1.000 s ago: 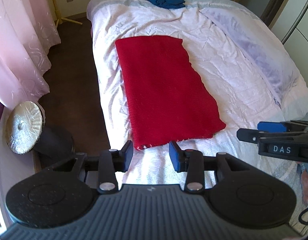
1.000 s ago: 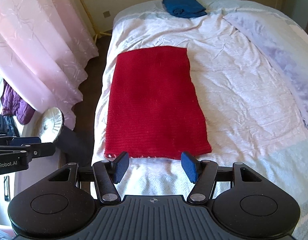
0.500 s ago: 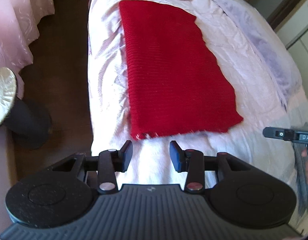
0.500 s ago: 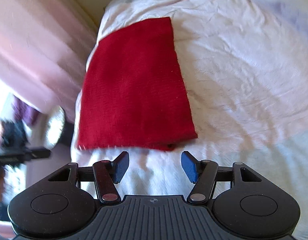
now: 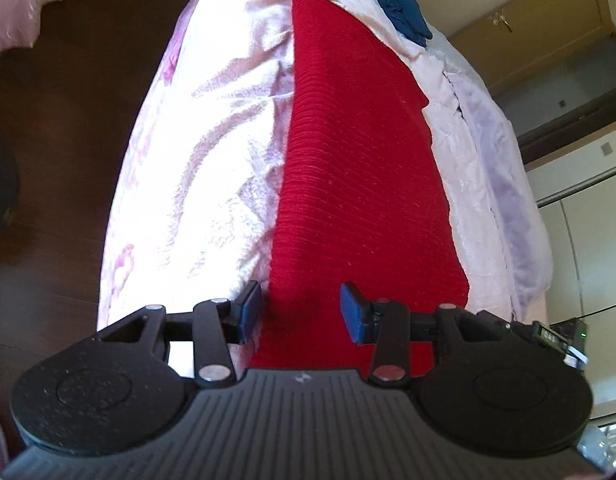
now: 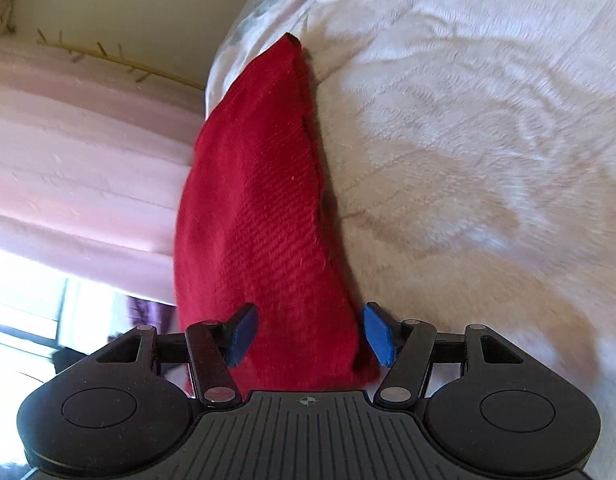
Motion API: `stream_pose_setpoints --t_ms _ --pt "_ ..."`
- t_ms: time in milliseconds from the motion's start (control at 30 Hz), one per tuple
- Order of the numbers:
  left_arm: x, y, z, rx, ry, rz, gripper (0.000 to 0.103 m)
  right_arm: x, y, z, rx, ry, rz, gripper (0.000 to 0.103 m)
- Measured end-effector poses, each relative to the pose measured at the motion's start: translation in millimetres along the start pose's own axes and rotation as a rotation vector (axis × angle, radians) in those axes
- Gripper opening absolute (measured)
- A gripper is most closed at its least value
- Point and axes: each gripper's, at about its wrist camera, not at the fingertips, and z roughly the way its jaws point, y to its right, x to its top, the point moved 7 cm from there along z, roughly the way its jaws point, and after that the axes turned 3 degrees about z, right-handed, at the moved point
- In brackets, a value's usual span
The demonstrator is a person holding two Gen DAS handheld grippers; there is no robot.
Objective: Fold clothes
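The red knit cloth (image 5: 360, 168) lies flat on the bed (image 5: 196, 184), its near end between both sets of jaws. The left gripper (image 5: 301, 312) is opening over one corner; the right gripper (image 6: 308, 334) stands apart, unclamped, straddling the other.

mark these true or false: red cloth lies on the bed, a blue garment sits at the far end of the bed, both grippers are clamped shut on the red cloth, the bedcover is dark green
1. The red cloth lies on the bed: true.
2. A blue garment sits at the bed's far end: true.
3. Both grippers are clamped on the cloth: false. The left gripper, opening, and the right gripper straddle its near edge, pads apart.
4. The bedcover is dark green: false. It is pale pinkish white.
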Motion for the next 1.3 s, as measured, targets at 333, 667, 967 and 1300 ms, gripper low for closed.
stream_pose_setpoints --t_ms 333,667,967,1300 --pt "3 -28 21 -0.173 0.031 -0.147 0.040 10 12 34 0.172 -0.195 0.025 0.061" --pt "-9 -27 46 -0.315 -0.064 -0.075 0.018 18 12 56 0.233 -0.269 -0.022 0.041" --pt "-9 -9 19 -0.384 -0.025 0.055 0.007 6 6 42 0.210 -0.232 -0.046 0.013" --pt "-54 -8 -47 -0.389 -0.137 0.047 0.007 -96 -16 -10 0.222 -0.208 0.122 0.013"
